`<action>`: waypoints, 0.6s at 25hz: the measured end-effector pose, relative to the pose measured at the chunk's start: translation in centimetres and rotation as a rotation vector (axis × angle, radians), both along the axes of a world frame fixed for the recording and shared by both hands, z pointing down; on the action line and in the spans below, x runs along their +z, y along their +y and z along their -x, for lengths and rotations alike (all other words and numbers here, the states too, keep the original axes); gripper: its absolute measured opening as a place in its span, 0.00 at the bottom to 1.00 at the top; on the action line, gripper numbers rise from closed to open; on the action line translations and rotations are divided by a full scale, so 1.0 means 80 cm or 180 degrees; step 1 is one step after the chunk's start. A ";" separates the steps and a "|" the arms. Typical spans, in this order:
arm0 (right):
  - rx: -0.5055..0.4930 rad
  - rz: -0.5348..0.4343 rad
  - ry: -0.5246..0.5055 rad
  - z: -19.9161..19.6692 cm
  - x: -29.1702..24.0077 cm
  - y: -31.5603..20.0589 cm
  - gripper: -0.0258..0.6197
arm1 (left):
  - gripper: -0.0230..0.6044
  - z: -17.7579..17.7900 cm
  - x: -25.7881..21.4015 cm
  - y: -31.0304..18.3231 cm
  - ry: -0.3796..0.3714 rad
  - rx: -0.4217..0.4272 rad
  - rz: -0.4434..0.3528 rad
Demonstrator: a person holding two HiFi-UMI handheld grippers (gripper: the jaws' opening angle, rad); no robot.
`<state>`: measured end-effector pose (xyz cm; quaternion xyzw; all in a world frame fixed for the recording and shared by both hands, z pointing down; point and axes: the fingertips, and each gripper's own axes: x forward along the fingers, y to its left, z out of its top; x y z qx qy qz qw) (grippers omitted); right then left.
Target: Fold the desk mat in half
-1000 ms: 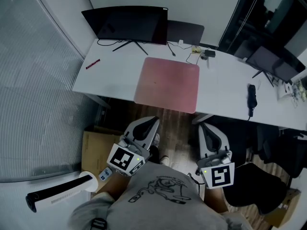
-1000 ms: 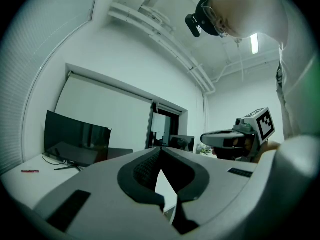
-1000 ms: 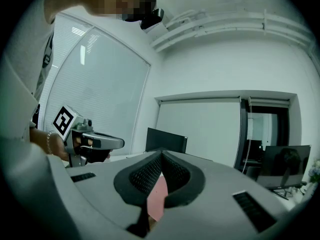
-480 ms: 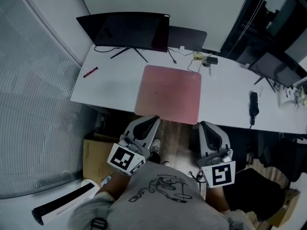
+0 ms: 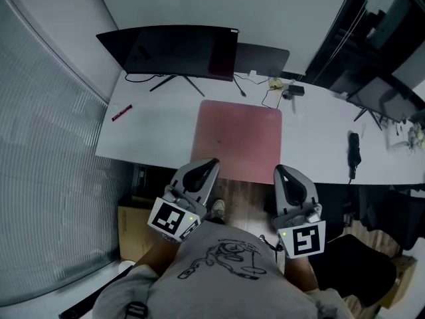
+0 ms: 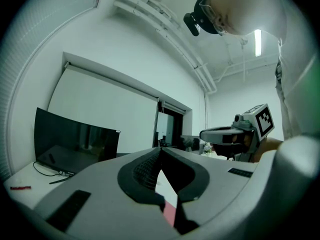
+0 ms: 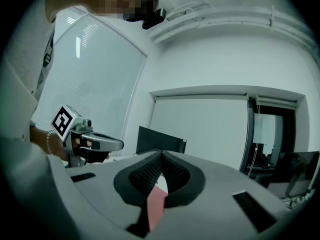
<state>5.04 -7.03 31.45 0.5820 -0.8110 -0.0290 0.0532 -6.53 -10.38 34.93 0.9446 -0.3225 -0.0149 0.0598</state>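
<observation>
The pink desk mat [image 5: 239,141] lies flat and unfolded on the white desk [image 5: 153,128], its near edge at the desk's front edge. My left gripper [image 5: 212,161] points at the mat's near left corner from just short of the desk, shut and empty. Level with the near right corner, my right gripper [image 5: 279,169] is likewise shut on nothing. In the left gripper view the jaw tips [image 6: 160,149] meet, and a strip of the mat [image 6: 170,215] shows below them. The right gripper view shows the same: closed tips [image 7: 161,154] with the mat [image 7: 156,204] beyond.
A black monitor [image 5: 176,50] and a second dark screen [image 5: 262,45] stand at the desk's back. A red pen [image 5: 121,113] lies at the left, cables and small items [image 5: 282,86] behind the mat, a black device [image 5: 354,153] at the right. A cardboard box [image 5: 129,219] sits on the floor.
Both grippers have moved forward together towards the desk's front edge, and their tips now nearly reach the mat's near edge. The jaws stayed shut.
</observation>
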 end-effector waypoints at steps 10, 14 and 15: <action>0.0117 0.0025 0.0020 0.028 0.008 -0.058 0.05 | 0.07 0.027 0.021 -0.059 0.0008 0.0105 0.0042; 0.0173 0.0013 0.0036 0.031 0.009 -0.068 0.05 | 0.07 0.035 0.032 -0.071 -0.0066 0.0108 0.0076; 0.0184 0.0012 0.0038 0.030 0.010 -0.069 0.05 | 0.07 0.035 0.035 -0.073 -0.0075 0.0100 0.0085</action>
